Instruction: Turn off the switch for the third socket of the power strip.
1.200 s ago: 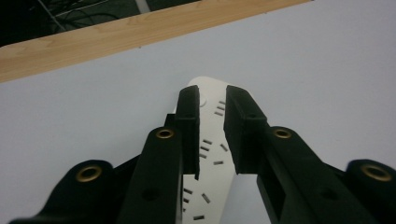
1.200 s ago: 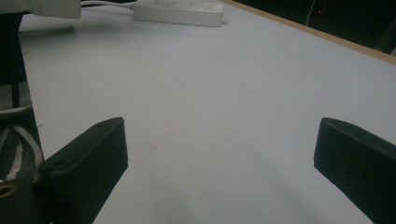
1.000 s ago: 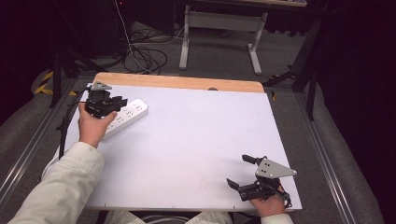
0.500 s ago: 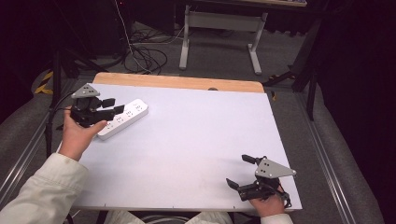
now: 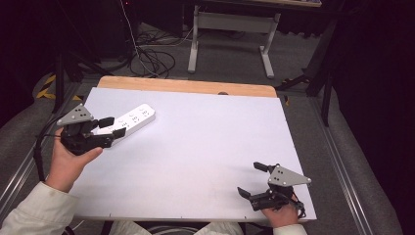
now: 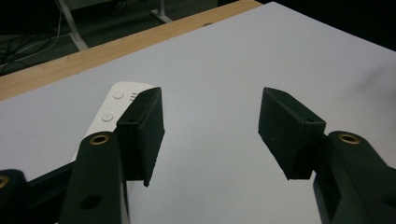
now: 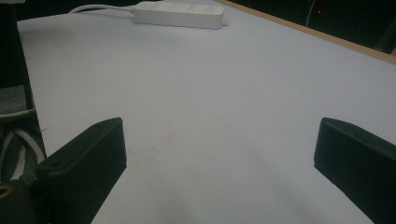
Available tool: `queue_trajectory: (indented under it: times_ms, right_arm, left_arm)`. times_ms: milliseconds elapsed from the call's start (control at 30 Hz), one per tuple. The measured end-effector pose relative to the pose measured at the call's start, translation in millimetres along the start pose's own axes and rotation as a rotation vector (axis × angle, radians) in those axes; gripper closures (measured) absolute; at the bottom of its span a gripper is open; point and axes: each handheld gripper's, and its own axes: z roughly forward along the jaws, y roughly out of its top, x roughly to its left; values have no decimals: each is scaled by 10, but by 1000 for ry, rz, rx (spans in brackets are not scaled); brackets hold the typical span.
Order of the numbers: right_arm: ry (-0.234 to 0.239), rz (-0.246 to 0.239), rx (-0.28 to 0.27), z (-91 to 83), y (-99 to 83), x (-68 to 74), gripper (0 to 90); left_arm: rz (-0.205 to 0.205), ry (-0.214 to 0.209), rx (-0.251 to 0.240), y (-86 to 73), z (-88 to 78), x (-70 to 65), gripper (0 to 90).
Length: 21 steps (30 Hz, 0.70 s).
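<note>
A white power strip (image 5: 134,117) lies slantwise on the white tabletop (image 5: 205,142) at the far left, its sockets facing up. My left gripper (image 5: 113,126) hovers at the strip's near end, open and holding nothing. In the left gripper view the power strip (image 6: 113,100) peeks out behind the left jaw, and the left gripper (image 6: 210,126) has bare table between its pads. My right gripper (image 5: 250,178) rests open at the table's near right corner. In the right gripper view the right gripper (image 7: 219,154) is spread wide, with the power strip (image 7: 180,14) and its white cord far ahead.
A wooden strip (image 5: 186,86) runs along the table's far edge. Beyond it are floor cables (image 5: 151,54) and a white-legged stand (image 5: 230,34). Metal rails (image 5: 337,161) flank the table on both sides.
My left gripper has drawn back from over the power strip toward the near left, and now points along the table at the strip's near end. The right gripper has not moved.
</note>
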Motion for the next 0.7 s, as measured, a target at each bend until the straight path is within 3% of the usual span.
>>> queue_trajectory:
  times_ms: [233, 400, 567, 700]
  right_arm:
    - [17, 25, -9, -12, 3, -16, 16]
    - [21, 25, -6, -4, 7, -8, 16]
    - [22, 25, -8, -1, 4, -11, 16]
    - [21, 22, -7, -3, 5, -9, 16]
  left_arm:
    - [26, -35, 16, -171, -118, -116, 389]
    - [62, -60, -14, -351, -137, -194, 362]
    - [36, -131, -37, -520, -108, -238, 340]
    - [50, -144, -30, -657, -57, -262, 381]
